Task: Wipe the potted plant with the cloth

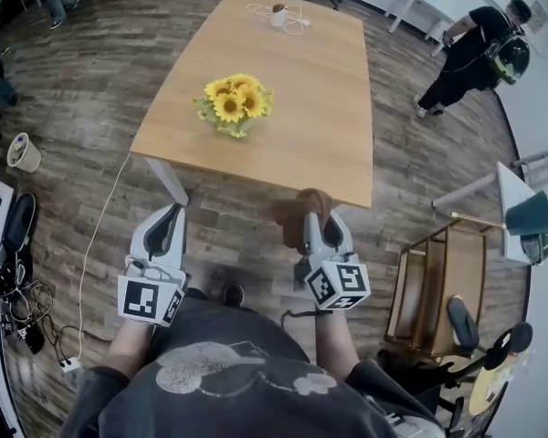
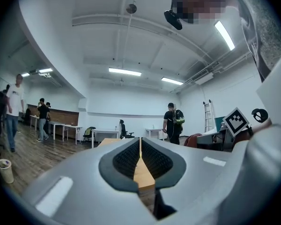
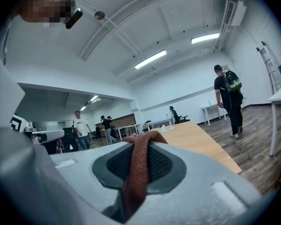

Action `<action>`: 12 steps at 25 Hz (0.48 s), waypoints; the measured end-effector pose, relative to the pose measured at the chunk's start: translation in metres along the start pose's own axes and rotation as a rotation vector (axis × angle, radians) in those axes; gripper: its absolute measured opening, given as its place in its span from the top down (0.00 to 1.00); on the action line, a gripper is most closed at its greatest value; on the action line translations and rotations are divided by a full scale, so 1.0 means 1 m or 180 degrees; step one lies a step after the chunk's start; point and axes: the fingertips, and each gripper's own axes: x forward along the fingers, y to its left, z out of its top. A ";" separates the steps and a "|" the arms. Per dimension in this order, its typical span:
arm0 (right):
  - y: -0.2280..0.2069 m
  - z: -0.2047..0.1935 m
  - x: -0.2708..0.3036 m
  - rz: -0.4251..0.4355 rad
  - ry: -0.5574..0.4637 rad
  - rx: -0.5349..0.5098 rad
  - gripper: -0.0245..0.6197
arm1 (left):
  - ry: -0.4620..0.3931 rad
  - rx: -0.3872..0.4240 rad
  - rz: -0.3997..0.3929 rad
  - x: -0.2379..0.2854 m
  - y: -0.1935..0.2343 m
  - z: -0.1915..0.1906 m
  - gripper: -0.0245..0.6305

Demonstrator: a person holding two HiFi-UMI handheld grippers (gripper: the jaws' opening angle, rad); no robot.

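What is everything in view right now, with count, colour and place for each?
Table: one, light wood, straight ahead.
Potted plant: one, yellow flowers and green leaves, on the table's near half.
Cable: one, white, coiled at the table's far end.
Bin: one, whitish, on the floor left of the table.
Shelf unit: one, brown wood, on the floor at right.
Person: one, in black with a backpack, standing right of the table.
Cloth: one, reddish brown, pinched in the right claw.
Left claw: one, grey, shut and empty.
Right claw: one, grey, shut on the cloth.
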 end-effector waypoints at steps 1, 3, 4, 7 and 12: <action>-0.002 0.000 0.005 0.0019 0.0008 0.0004 0.89 | -0.0001 0.0006 0.0010 0.005 -0.001 0.000 0.92; -0.006 0.000 0.013 0.0042 0.0022 0.0022 0.89 | 0.0023 0.0011 0.0003 0.014 -0.003 -0.001 0.92; -0.008 -0.001 0.016 0.0043 0.0033 0.0033 0.89 | 0.0045 0.0013 -0.0010 0.018 -0.002 -0.003 0.92; -0.015 -0.005 0.028 0.0021 0.0089 0.0059 0.89 | 0.0115 -0.0003 -0.0031 0.033 0.005 -0.010 0.93; -0.027 -0.008 0.054 -0.0070 0.0157 0.0077 0.89 | 0.0266 -0.0195 -0.0059 0.073 0.029 -0.043 0.93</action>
